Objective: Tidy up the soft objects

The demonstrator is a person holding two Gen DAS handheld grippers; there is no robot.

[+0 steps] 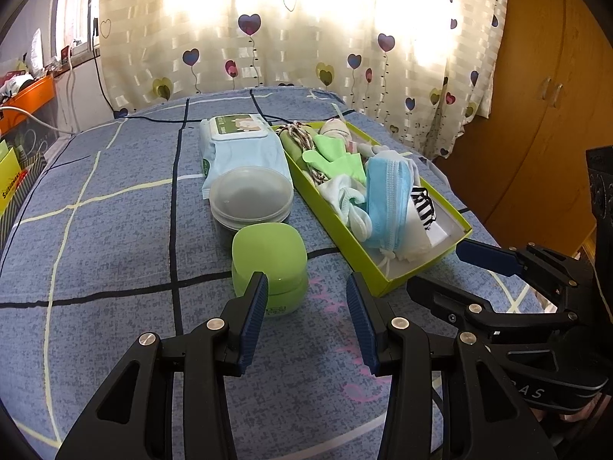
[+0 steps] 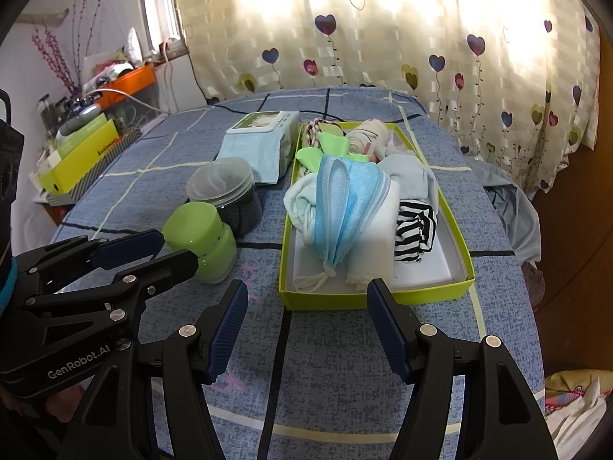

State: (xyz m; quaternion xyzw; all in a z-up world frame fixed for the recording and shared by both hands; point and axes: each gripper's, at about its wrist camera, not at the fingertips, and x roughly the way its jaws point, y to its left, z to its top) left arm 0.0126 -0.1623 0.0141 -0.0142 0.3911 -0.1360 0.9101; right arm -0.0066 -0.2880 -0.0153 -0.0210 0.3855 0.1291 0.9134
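Blue ribbed pads line the jaws of the left gripper (image 1: pixel 306 322), which are seen parted with nothing between them above the blue checked bed cover (image 1: pixel 115 230). The jaws of the right gripper (image 2: pixel 306 329) are likewise held apart and empty, just short of the near end wall of the lime-green box (image 2: pixel 383 299).

The box is shown lying lengthwise on the bed, white inside, and is filled with soft things. At its near end a blue face mask (image 2: pixel 345 207) is draped over a folded white cloth (image 2: pixel 383 237), with a black-and-white striped cloth (image 2: pixel 415 230) beside it on the right. Behind these a pale mint garment (image 2: pixel 300 199), bright green pieces (image 2: pixel 329 143) and a pinkish rolled bundle (image 2: pixel 369 134) are packed towards the far end; a patterned cord (image 1: pixel 300 136) is seen at the far corner.

Left of the box, outside it, three items are lined up: a green lidded jar (image 1: pixel 270 268) nearest the left jaws and partly hidden by the left pad, a clear-lidded tub (image 1: pixel 251 199) with dark contents behind it, and a pale blue wipes pack (image 1: pixel 241 145) furthest away. The jar is touched by neither gripper as far as can be told.

A heart-patterned curtain (image 1: pixel 306 38) is hung behind the bed, a wooden wardrobe (image 1: pixel 544 96) stands at the right, and cluttered shelves with an orange tray (image 2: pixel 134 78) are seen at the left.
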